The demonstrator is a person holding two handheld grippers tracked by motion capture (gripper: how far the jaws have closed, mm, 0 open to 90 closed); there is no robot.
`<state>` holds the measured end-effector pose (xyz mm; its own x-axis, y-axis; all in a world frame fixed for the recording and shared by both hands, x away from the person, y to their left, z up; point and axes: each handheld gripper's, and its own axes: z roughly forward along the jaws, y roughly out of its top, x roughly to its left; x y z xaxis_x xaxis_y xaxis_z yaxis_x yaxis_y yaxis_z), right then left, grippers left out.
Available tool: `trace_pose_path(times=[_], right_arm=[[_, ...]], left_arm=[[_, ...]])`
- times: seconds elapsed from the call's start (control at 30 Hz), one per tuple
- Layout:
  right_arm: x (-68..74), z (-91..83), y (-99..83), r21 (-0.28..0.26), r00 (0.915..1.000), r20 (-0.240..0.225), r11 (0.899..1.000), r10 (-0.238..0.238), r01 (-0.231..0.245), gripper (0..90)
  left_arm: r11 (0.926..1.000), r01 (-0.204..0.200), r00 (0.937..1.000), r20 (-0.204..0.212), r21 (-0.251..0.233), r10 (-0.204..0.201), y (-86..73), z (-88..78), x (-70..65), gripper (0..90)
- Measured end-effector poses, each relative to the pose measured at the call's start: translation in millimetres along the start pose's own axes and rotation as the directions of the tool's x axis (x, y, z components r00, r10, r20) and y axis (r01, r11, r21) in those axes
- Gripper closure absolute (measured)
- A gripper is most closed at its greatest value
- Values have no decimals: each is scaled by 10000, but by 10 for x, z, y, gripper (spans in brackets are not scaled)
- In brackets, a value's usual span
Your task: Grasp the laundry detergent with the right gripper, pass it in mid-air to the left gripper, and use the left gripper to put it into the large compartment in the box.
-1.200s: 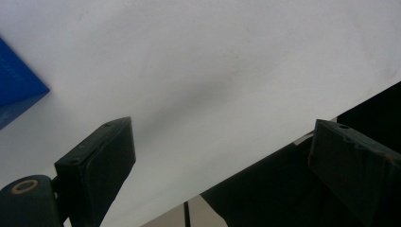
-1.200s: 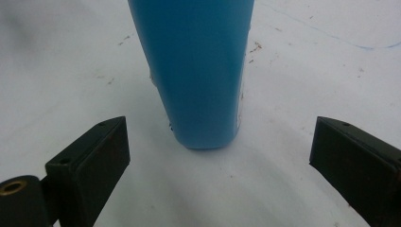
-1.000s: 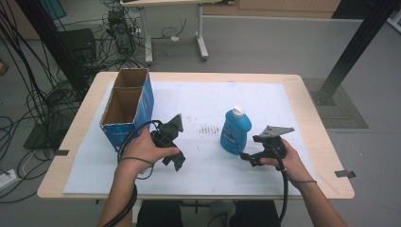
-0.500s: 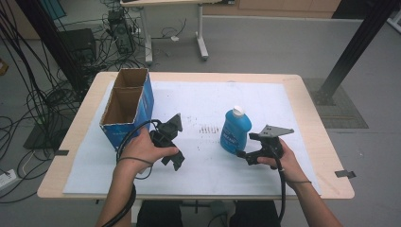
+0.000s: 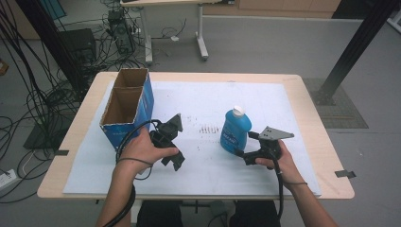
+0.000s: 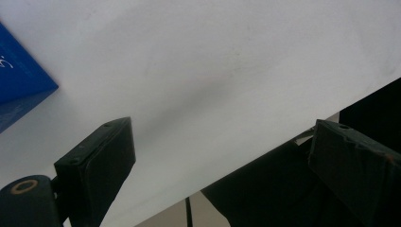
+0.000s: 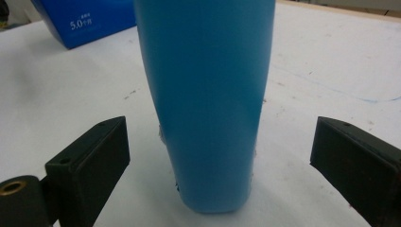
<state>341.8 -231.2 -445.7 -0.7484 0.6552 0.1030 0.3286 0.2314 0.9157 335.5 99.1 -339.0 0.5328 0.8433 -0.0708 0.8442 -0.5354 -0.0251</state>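
Nearest the person, the right gripper (image 5: 242, 155) is held low over the white sheet (image 5: 302, 142) with its jaws spread wide, and the blue bottle (image 7: 208, 94) is seen standing upright between them in the right gripper view, with clear gaps on both sides, so nothing is clamped yet. The bottle (image 5: 234, 130) stands right of the middle of the table (image 5: 326, 123), well apart from the cardboard box (image 5: 126, 106) at the left. The likeliest trouble is judged to be a topple: the bottle is tall and narrow at its base, and if one jaw is brought against it before the other, it could be pushed over or slid across the paper. A grip taken too low on the smooth, rounded plastic could also let the bottle tip or slip out when it is lifted. The left gripper (image 5: 176, 142) is held beside the box, its jaws likewise wide apart over bare paper with nothing between them; its trailing cable could be snagged on the box corner. Farther off, if the bottle is meant for the box, its open compartments are narrow, and the rim could be caught by the bottle's base.
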Motion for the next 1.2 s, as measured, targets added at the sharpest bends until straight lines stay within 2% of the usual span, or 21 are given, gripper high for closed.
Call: trace_pose_path(times=[0.13, 1.2], right_arm=[[1, 4, 0, -350, 10000, 59, 9994, -1, 3, 38], [52, 220, -61, -1278, 9998, 103, 9917, -144, 156, 47]], left_arm=[[10000, 0, 10000, 5, 11, 0, 7, 3, -18, 83], [10000, -57, 9999, -130, -70, 56, -11, -58, -47, 83]])
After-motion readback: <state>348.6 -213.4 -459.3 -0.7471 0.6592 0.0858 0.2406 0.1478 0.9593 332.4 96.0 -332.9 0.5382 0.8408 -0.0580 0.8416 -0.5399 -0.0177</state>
